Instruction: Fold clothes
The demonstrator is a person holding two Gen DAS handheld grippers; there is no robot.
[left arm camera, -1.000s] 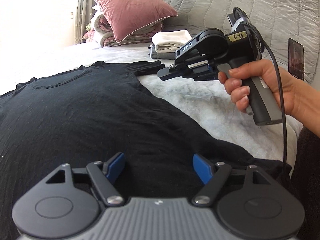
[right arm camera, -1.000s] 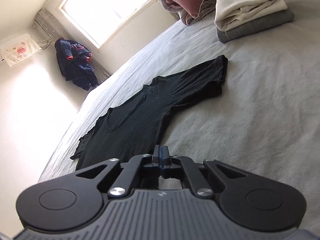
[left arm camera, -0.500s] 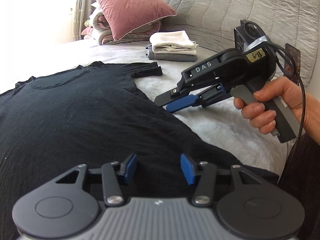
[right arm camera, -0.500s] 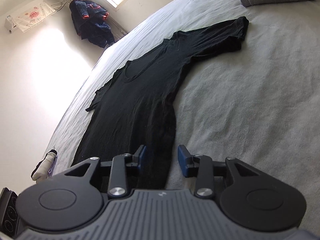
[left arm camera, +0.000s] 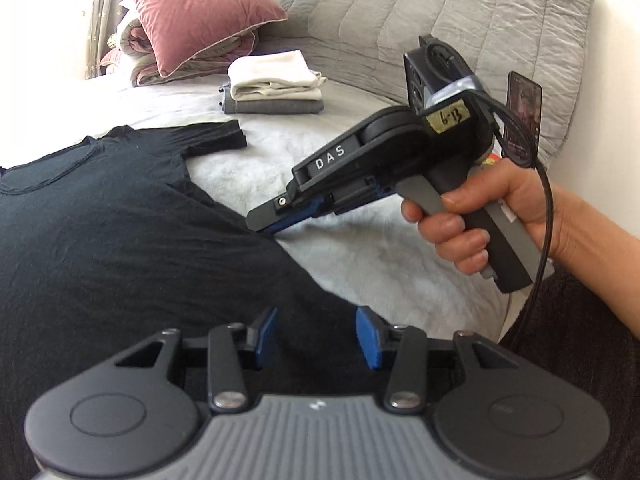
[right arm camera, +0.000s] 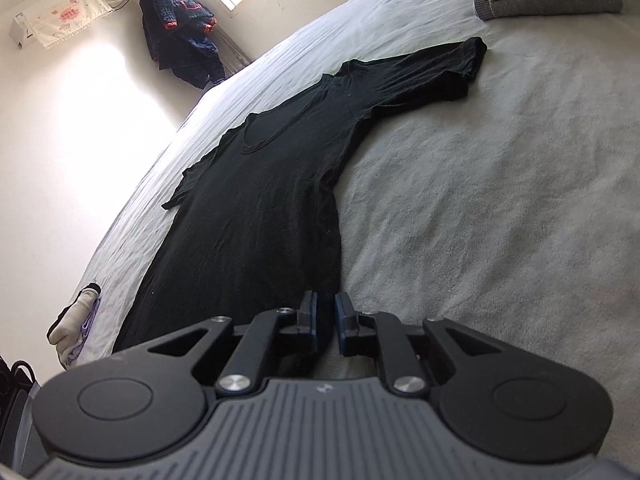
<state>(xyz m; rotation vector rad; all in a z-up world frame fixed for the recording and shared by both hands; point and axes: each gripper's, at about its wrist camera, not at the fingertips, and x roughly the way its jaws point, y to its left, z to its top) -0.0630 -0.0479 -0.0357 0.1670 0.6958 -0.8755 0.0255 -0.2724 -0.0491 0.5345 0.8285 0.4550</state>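
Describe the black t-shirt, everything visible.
The black t-shirt is thin, slightly wrinkled knit with a scooped neckline and short sleeves. It lies flat, spread out on the grey bedspread, with both sleeves out to the sides; the far sleeve points toward the folded clothes stack. The right hand-held gripper has its nearly closed fingers at the shirt's side edge. The left hand-held gripper hangs open over the hem end.

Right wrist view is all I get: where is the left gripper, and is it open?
Observer: The left gripper is open, poised over the lower part of the black T-shirt.
Operator: Seen from that side, where is my tip?
Observer: The right gripper has its tip at the shirt's side edge, where it meets the grey bed cover.
Operator: Anything behind my hand?
Observer: A phone stands against the quilted headboard.
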